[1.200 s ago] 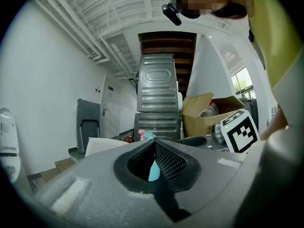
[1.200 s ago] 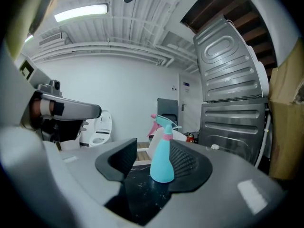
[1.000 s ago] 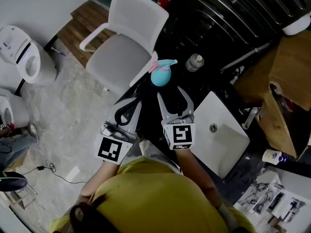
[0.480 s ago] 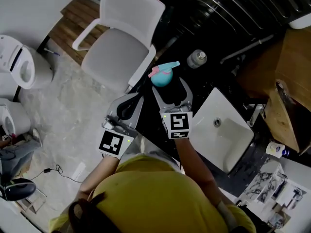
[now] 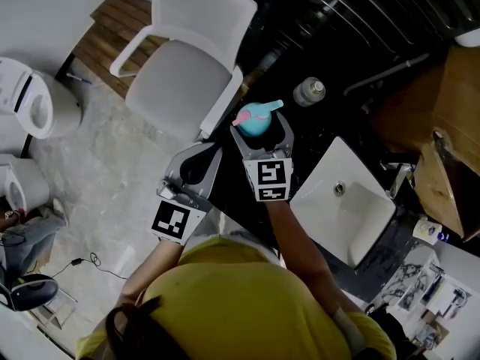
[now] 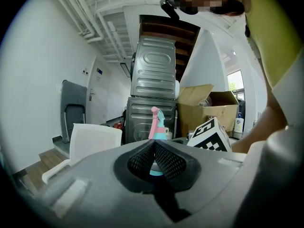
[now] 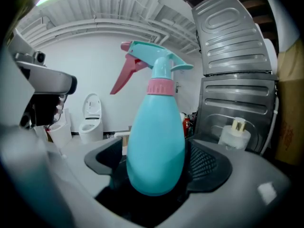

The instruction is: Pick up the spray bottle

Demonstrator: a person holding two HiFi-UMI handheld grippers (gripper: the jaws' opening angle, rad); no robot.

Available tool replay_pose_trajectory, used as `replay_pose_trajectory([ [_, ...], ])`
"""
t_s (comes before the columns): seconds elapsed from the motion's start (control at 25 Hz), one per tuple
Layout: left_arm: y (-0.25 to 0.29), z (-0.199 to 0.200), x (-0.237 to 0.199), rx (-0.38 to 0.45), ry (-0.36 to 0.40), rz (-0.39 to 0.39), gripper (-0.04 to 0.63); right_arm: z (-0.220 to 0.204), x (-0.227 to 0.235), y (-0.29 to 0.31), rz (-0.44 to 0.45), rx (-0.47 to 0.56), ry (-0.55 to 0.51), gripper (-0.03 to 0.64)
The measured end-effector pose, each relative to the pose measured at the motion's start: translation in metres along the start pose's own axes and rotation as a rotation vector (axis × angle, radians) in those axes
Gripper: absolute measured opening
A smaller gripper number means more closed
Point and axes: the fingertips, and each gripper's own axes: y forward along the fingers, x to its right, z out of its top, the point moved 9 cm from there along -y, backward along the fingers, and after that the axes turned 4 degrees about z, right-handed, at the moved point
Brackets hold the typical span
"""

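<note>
A teal spray bottle [image 5: 253,120] with a pink trigger stands upright on the black counter [image 5: 319,137]. My right gripper [image 5: 262,131] has a jaw on each side of its belly. In the right gripper view the bottle [image 7: 156,141] fills the space between the pads [image 7: 205,163], which are opening; a dark gap shows at the left pad. My left gripper [image 5: 212,151] hangs to the left over the counter's edge, its jaws closed together with nothing in them. In the left gripper view, the bottle [image 6: 156,122] stands beyond the tips of that gripper [image 6: 154,148].
A white chair [image 5: 187,58] stands just beyond the counter's left edge. A small grey capped bottle [image 5: 309,91] sits behind the spray bottle to the right. A white sink [image 5: 352,220] lies at the right, cardboard boxes [image 5: 450,118] farther right. A toilet [image 5: 37,100] is on the floor at left.
My right gripper has moved forward to the spray bottle, its jaws spreading until they flank it. My left gripper has shifted only a little.
</note>
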Motion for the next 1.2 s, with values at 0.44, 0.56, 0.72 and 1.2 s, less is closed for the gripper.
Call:
replay_pose_trajectory([
  [0.44, -0.007, -0.001, -0.006, -0.016, 0.003, 0.011, 0.003, 0.001, 0.003, 0.013, -0.019, 0.003, 0.015, 0.387],
  [0.56, -0.009, -0.001, -0.005, -0.012, 0.005, 0.010, 0.003, 0.001, 0.003, 0.012, -0.023, 0.012, 0.007, 0.383],
  [0.72, -0.013, 0.000, -0.003, -0.007, 0.009, 0.009, 0.002, 0.004, 0.002, 0.010, -0.028, 0.025, -0.007, 0.382],
  [1.2, -0.017, 0.011, 0.000, 0.037, 0.022, 0.005, 0.002, 0.039, -0.004, -0.034, -0.082, 0.066, -0.009, 0.382],
])
